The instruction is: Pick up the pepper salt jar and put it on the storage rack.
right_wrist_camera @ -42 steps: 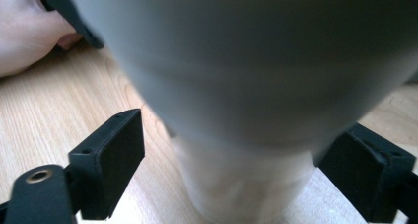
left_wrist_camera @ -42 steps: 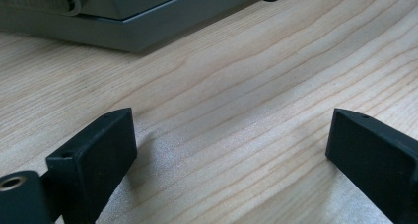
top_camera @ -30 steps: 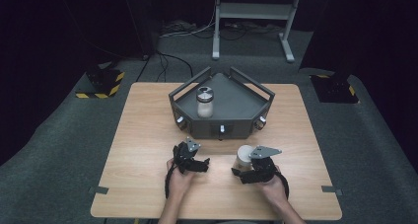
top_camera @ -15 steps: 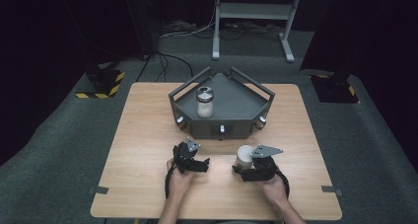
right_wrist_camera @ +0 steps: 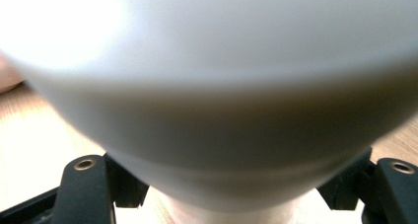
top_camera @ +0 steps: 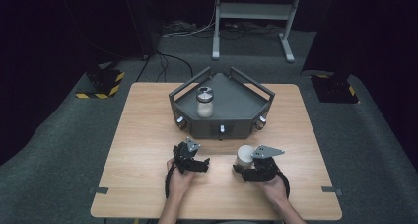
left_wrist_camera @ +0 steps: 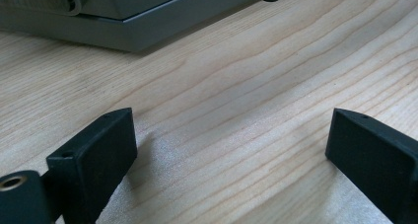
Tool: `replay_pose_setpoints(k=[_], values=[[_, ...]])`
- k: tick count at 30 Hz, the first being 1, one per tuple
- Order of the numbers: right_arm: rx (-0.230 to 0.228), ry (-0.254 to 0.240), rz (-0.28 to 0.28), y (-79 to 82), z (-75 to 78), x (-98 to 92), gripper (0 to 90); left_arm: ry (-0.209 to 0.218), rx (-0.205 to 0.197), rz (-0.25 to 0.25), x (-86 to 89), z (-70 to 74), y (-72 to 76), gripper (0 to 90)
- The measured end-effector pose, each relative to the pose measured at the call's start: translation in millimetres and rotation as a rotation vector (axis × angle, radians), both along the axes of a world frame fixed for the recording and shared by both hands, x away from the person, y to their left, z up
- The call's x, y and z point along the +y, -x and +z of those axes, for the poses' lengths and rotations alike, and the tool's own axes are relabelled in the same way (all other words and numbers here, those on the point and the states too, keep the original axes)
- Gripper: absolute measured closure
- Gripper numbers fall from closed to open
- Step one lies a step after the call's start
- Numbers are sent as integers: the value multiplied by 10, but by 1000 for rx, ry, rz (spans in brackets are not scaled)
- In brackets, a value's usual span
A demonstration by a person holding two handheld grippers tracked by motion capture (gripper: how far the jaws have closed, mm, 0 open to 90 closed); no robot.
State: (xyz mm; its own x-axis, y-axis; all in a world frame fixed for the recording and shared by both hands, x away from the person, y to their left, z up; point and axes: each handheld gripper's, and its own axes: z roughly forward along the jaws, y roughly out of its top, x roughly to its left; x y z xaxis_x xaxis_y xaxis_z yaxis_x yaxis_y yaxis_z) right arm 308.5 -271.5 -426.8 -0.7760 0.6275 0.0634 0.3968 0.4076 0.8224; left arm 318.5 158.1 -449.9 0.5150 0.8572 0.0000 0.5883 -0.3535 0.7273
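A white cup (top_camera: 244, 156) stands on the wooden table (top_camera: 148, 135) at the front right. My right gripper (top_camera: 242, 168) has just been closing its jaws with the cup between them. In the right gripper view the cup (right_wrist_camera: 212, 86) looms blurred and close, and the black fingers (right_wrist_camera: 88, 184) press on its narrow lower part from both sides. My left gripper (top_camera: 199, 161) rests on the table at the front left. Its jaws (left_wrist_camera: 226, 130) stand wide open over bare wood with nothing between them.
A grey three-cornered tray (top_camera: 236, 120) with raised rails sits at the middle back of the table. A glass jar (top_camera: 205, 101) with a metal lid stands in it. The tray's base (left_wrist_camera: 123, 17) lies ahead of the left jaws. Dark floor surrounds the table.
The right gripper's jaws have drawn in on the white cup. Both hands and the cup stay where they were.
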Motion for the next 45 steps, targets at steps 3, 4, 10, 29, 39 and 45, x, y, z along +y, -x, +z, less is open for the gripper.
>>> replay_pose_setpoints(k=[3, 4, 10, 29, 39, 45], values=[[-5, -1, -2, 11, -7, 1, 299, 0, 0, 0, 0, 0, 0, 52], [-5, 0, -2, 11, -4, 2, 300, 0, 0, 0, 0, 0, 0, 52], [-6, 5, -2, 12, 7, 14, 304, 0, 0, 0, 0, 0, 0, 52], [-6, -6, -1, -13, 34, 44, 308, 0, 0, 0, 0, 0, -1, 52], [-18, -19, 20, -55, 145, 27, 308, 0, 0, 0, 0, 0, 0, 53], [-16, -4, 34, -120, 218, 49, 308, -1, 0, 0, 0, 1, 0, 53]])
